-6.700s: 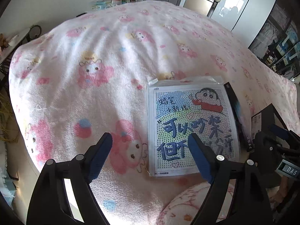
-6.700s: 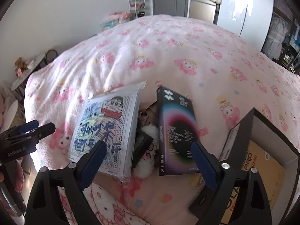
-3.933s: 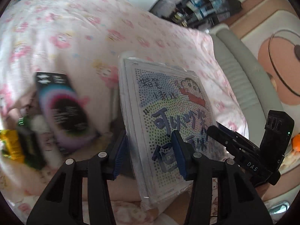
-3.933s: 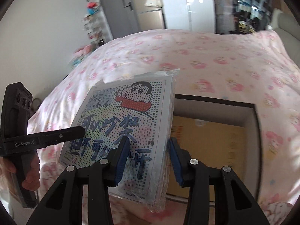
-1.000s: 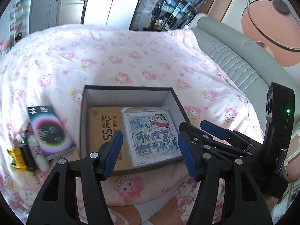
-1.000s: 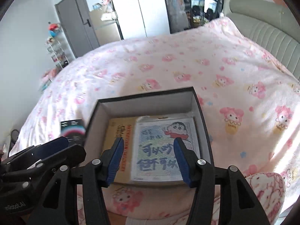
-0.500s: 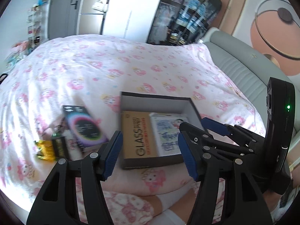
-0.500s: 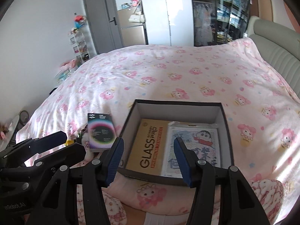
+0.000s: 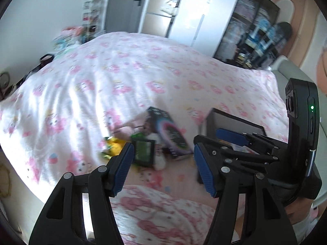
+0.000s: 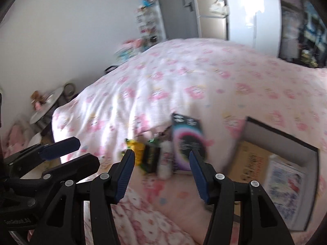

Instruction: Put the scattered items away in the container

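A black box with a rainbow ring [image 9: 170, 136] [image 10: 188, 140], a green and black packet [image 9: 144, 150] [image 10: 151, 159], a yellow packet [image 9: 112, 145] [image 10: 137, 149] and a white item [image 10: 164, 163] lie scattered on the pink bedspread. The dark open container [image 10: 306, 149] [image 9: 231, 120] sits to their right, holding a brown box [image 10: 251, 161] and the cartoon sheet [image 10: 286, 185]. My left gripper [image 9: 162, 169] and right gripper [image 10: 161, 167] are both open and empty, held above the near edge of the bed, facing the scattered items.
The bed is covered by a pink cartoon blanket [image 9: 122, 77]. A small side table [image 10: 47, 106] stands left of the bed. Wardrobes and shelves [image 9: 245, 30] line the far wall. Both views are motion blurred.
The cartoon sheet went from the bed into the container and was let go. Both grippers have since swung left from the container toward the scattered items.
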{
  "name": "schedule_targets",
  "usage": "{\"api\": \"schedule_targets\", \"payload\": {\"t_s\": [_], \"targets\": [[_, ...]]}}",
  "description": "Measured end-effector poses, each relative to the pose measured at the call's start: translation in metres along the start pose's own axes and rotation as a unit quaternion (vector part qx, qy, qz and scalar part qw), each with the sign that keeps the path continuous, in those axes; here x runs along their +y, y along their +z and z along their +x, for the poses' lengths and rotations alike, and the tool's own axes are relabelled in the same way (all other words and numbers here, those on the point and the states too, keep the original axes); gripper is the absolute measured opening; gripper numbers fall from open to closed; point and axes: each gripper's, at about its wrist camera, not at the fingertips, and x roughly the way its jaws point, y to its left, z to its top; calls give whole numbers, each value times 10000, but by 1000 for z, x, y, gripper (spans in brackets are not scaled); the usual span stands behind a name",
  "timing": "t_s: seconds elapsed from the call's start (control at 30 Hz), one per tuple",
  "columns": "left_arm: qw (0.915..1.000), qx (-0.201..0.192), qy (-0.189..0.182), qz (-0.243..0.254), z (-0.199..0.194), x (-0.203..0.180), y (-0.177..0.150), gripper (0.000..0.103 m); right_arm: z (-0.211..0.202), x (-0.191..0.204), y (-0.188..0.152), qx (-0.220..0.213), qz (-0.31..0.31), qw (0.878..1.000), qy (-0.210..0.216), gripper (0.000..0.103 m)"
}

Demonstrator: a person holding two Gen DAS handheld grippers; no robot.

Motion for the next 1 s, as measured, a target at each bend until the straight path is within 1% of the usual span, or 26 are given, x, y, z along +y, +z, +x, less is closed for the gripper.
{"api": "schedule_targets", "payload": {"t_s": [0.13, 0.27, 0.37, 0.43, 0.47, 0.53, 0.57, 0.67, 0.8, 0.87, 1.0], "targets": [[9981, 223, 111, -566, 23, 50, -5, 63, 44, 17, 6, 366, -176, 9992, -1, 51], [9932, 504, 419, -964, 52, 96, -10, 61, 79, 19, 2, 655, -227, 9975, -119, 51], [9893, 706, 320, -1235, 75, 125, -16, 61, 108, 15, -2, 951, -150, 9954, -12, 51], [9876, 898, 269, -1263, 95, 138, -19, 61, 123, 11, -3, 1089, -129, 9940, -31, 51], [9867, 1015, 252, -1241, 106, 143, -20, 61, 131, 9, -4, 1140, -126, 9933, -107, 51], [9846, 1256, 95, -1211, 126, 149, -22, 61, 144, 4, -6, 1250, -111, 9918, -242, 51], [9833, 1351, 16, -1218, 135, 151, -22, 61, 149, 2, -8, 1317, -90, 9910, -243, 51], [9794, 1604, -185, -1212, 157, 156, -22, 61, 166, -1, -13, 1544, -68, 9879, -115, 51], [9745, 1915, -393, -1100, 177, 154, -19, 64, 183, -4, -15, 1693, -63, 9855, -98, 51], [9747, 1965, -434, -976, 179, 148, -16, 64, 190, -6, -15, 1760, 1, 9844, -43, 51], [9780, 1791, -655, -842, 178, 136, -7, 62, 200, -4, -15, 1814, -41, 9834, 72, 49]]}}
